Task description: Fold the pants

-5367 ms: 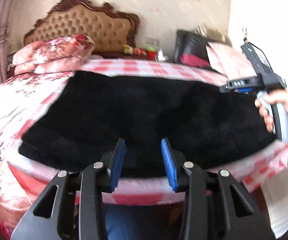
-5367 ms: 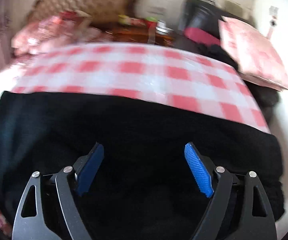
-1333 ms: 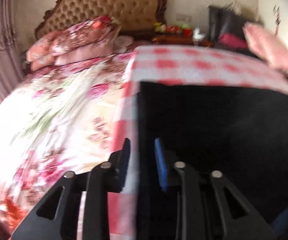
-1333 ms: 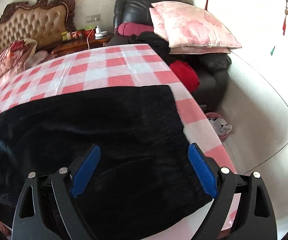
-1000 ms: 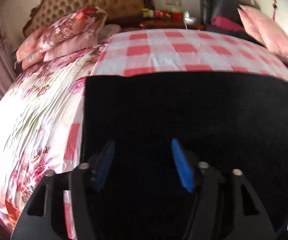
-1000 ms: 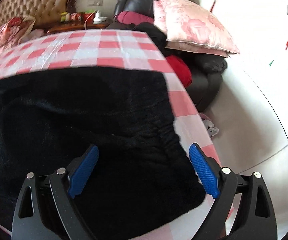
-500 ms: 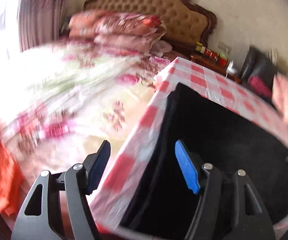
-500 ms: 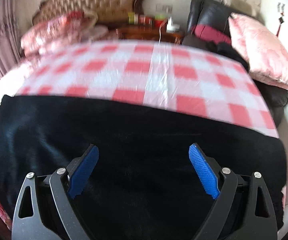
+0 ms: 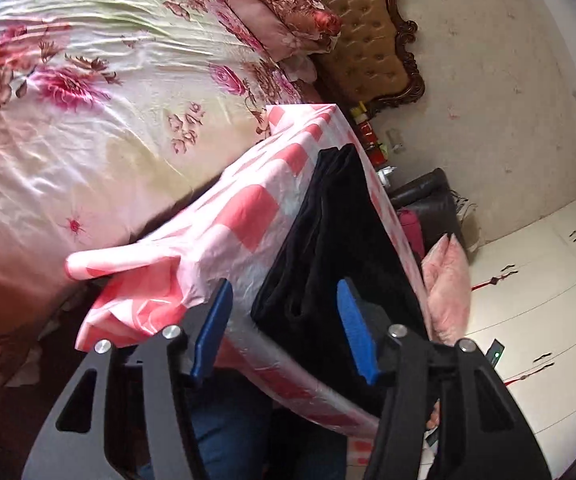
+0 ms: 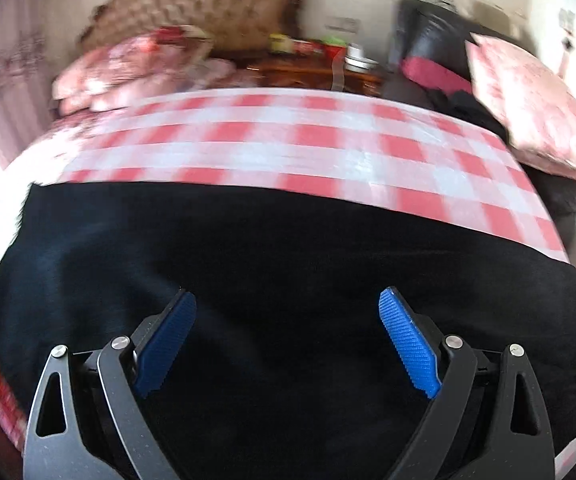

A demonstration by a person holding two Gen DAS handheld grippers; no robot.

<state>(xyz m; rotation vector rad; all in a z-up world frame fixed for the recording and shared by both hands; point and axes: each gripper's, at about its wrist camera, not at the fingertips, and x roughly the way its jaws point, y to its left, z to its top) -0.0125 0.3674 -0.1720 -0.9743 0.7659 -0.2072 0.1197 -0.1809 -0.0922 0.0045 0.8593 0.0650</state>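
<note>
- Left wrist view is rolled hard to one side: the black pants (image 9: pixel 339 240) lie folded lengthwise on the red-and-white checked cloth (image 9: pixel 244 216), running away from the camera toward the tufted headboard (image 9: pixel 367 36).
- The left gripper (image 9: pixel 284 328) sits at the near end of the pants; its jaws are closing, with the corner of the pants and the cloth edge in the gap, the blue pads not yet pressing on them.
- Beside the cloth spreads a floral bedspread (image 9: pixel 88 80) with stacked pillows (image 9: pixel 284 8) by the headboard; a pink cushion (image 9: pixel 447 280) and a dark sofa (image 9: pixel 427 200) stand on the far side of the cloth.
- The person's blue trousers (image 9: pixel 228 432) show beneath the gripper.
- Right wrist view, blurred, looks across the pants (image 10: pixel 288 260), which fill the foreground from side to side.
- The right gripper (image 10: pixel 288 344) hangs over the dark fabric with its jaws spread wide, gripping nothing.
- Beyond the pants lie the checked cloth (image 10: pixel 288 140), a cluttered wooden bedside table (image 10: pixel 319 68) and the cushion (image 10: pixel 527 112).
</note>
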